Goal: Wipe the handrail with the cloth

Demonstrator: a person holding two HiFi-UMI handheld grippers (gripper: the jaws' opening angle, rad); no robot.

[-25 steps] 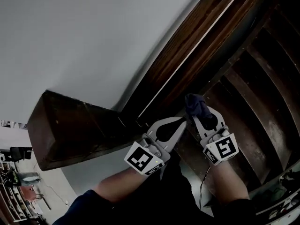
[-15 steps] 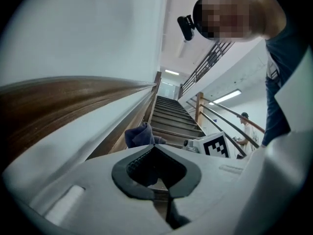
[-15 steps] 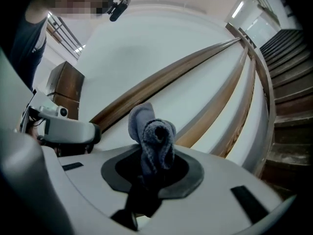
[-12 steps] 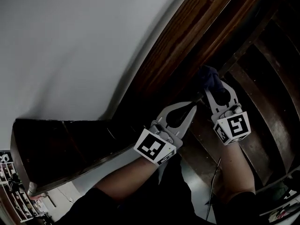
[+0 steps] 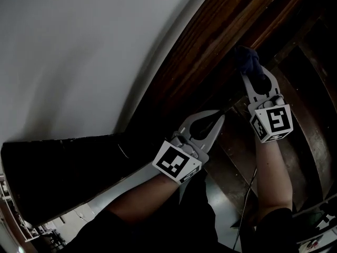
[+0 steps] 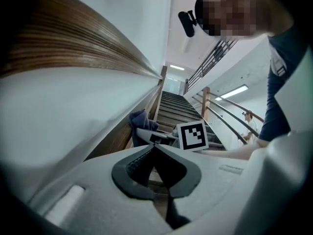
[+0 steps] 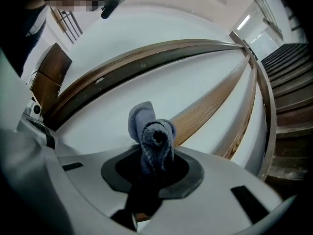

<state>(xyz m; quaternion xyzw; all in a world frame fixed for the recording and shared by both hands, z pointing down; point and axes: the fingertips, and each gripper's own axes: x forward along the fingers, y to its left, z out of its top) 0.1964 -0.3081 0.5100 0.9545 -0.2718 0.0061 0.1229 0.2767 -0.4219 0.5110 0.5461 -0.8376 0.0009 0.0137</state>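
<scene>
The dark wooden handrail (image 5: 210, 41) runs diagonally from lower left to upper right beside a white wall. My right gripper (image 5: 247, 71) is shut on a bunched blue cloth (image 5: 247, 58) and presses it against the rail's lower edge. The right gripper view has the cloth (image 7: 152, 133) sticking out between the jaws, with the rail (image 7: 146, 58) curving behind it. My left gripper (image 5: 220, 113) is shut with nothing in it, lower down the rail. From the left gripper view, its tips (image 6: 155, 146) meet, and the cloth (image 6: 139, 125) shows ahead.
Dark wooden stair treads (image 5: 310, 88) lie to the right of the rail. The white wall (image 5: 95, 46) fills the left. In the left gripper view the stairs (image 6: 176, 109) rise ahead, with another railing (image 6: 230, 106) on the right and a person (image 6: 250, 124) standing far off.
My right gripper has slid the cloth up along the handrail, away from the left gripper. The left gripper has stayed about where it was, still shut.
</scene>
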